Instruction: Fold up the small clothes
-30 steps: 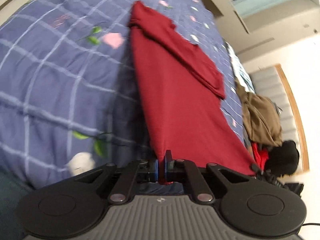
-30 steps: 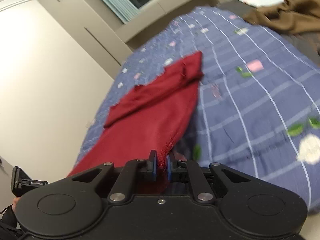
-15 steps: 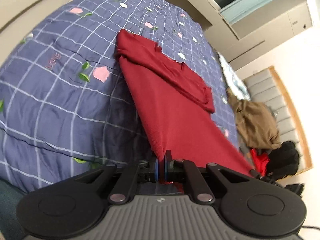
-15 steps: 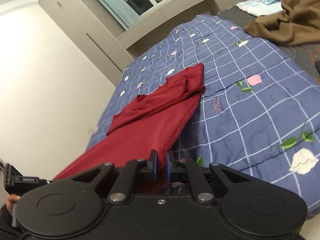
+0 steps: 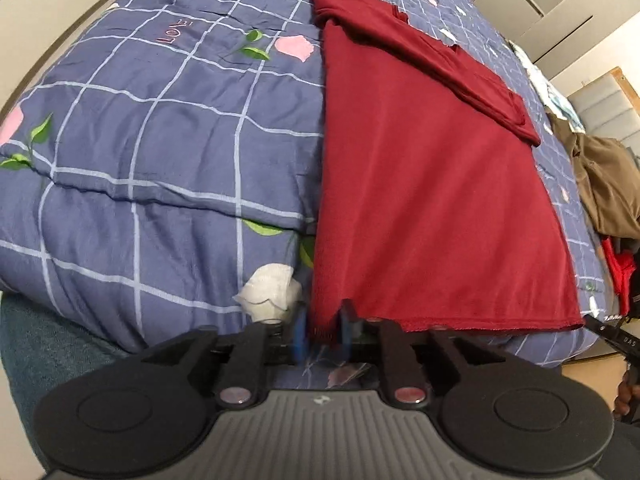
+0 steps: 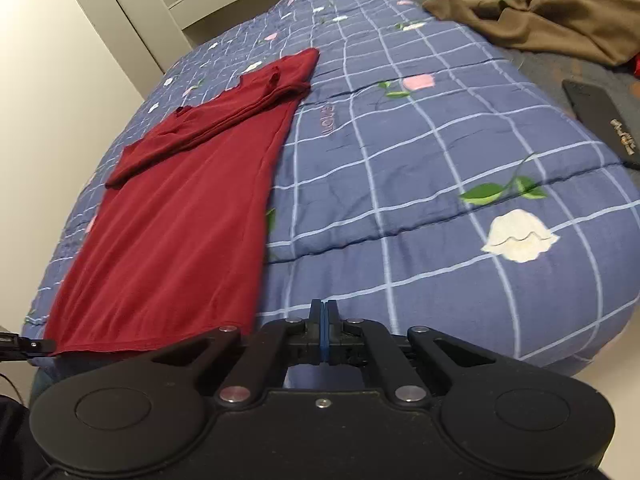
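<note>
A dark red shirt (image 5: 420,184) lies flat on the blue checked quilt (image 5: 160,140), sleeves folded across its far end, hem at the bed's near edge. My left gripper (image 5: 323,334) sits at the hem's left corner; its jaws stand slightly apart with the corner hanging between them. In the right wrist view the shirt (image 6: 180,216) lies to the left. My right gripper (image 6: 324,328) is shut and empty, just right of the hem's corner, over the quilt (image 6: 420,160).
A brown garment (image 6: 552,12) and light blue clothes lie at the far side of the bed. A black flat object (image 6: 600,120) rests at the right. Red clothing (image 5: 618,272) sits beyond the shirt. Pale cabinets stand behind.
Both grippers lowered the lifted hem onto the quilt; the shirt now lies flat. The right gripper let go and shut empty beside it. The left jaws have opened a little.
</note>
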